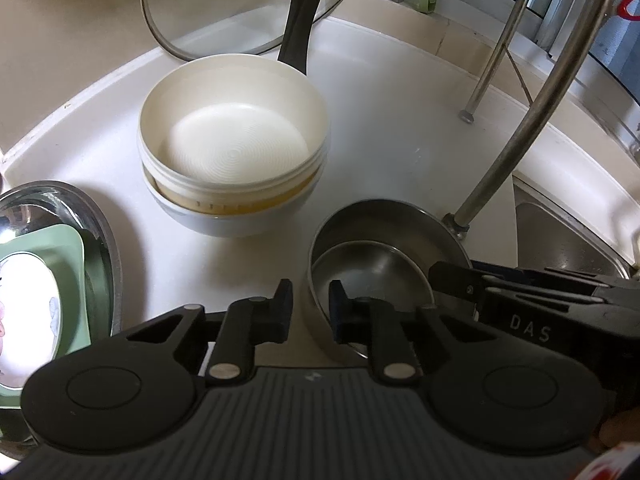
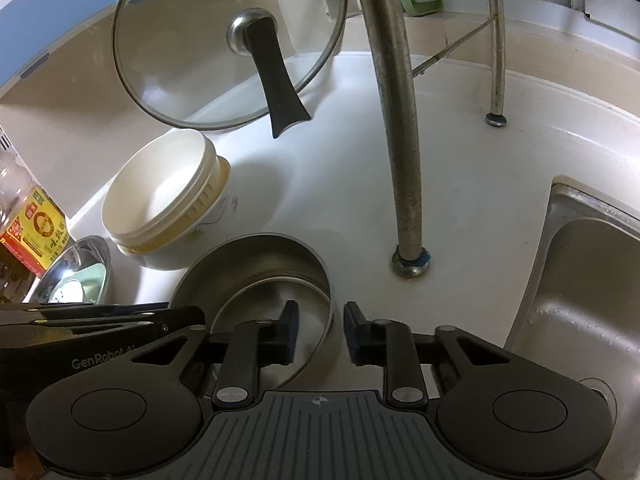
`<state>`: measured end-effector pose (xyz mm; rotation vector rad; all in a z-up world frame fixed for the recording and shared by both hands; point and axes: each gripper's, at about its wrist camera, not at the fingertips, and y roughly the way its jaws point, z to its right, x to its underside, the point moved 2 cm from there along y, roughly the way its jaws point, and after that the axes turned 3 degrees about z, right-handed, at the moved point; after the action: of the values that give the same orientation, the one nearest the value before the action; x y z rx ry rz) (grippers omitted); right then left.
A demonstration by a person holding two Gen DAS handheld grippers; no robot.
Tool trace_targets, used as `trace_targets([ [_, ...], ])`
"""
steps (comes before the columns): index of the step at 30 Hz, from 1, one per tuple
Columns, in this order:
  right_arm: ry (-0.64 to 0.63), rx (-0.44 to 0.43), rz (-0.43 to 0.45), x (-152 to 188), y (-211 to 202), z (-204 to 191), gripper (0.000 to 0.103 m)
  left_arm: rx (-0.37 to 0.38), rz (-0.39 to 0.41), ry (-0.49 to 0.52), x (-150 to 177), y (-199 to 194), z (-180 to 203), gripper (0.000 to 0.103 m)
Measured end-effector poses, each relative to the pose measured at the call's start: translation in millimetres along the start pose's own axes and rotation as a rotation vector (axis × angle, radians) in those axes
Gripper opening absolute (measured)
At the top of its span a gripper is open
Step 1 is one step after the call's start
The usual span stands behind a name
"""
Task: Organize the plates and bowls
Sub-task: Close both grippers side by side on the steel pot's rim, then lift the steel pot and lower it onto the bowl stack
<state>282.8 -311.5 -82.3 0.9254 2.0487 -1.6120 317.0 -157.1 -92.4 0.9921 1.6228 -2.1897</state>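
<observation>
Two nested steel bowls (image 1: 384, 248) sit on the white counter, also seen in the right wrist view (image 2: 256, 268). My left gripper (image 1: 310, 312) straddles their left rim, one finger outside and one inside, jaws apart with a gap. My right gripper (image 2: 321, 330) straddles their right rim the same way, jaws apart. A cream bowl stack (image 1: 234, 148) stands behind on the left; it also shows in the right wrist view (image 2: 160, 200). A steel oval dish (image 1: 100, 232) holding a green plate (image 1: 40, 292) lies at far left.
A glass lid (image 2: 228, 40) and a black pan handle (image 2: 280, 80) lean against the back wall. Steel rack legs (image 2: 400, 120) stand on the counter (image 2: 460, 184). A steel sink (image 2: 580, 300) is on the right. A sauce bottle (image 2: 28, 220) stands at left.
</observation>
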Motion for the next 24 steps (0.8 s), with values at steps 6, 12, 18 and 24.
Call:
trace_targets([
  [6,-0.025,0.023,-0.002,0.6,0.4,-2.3,0.009,0.002,0.007,0.023,0.5,-2.1,1.6,0.009],
  [12,-0.044,0.031,0.003,0.9,-3.2,-2.5,0.008,0.007,0.012,0.034,0.5,-6.3,2.2,0.009],
  [18,-0.049,0.027,0.031,-4.3,-18.0,-5.3,0.007,0.019,0.043,0.046,-1.3,-24.4,8.3,0.009],
  [24,-0.065,0.021,0.064,-14.1,-43.7,-11.0,0.007,0.038,0.086,0.056,-5.7,-48.6,14.0,0.009],
])
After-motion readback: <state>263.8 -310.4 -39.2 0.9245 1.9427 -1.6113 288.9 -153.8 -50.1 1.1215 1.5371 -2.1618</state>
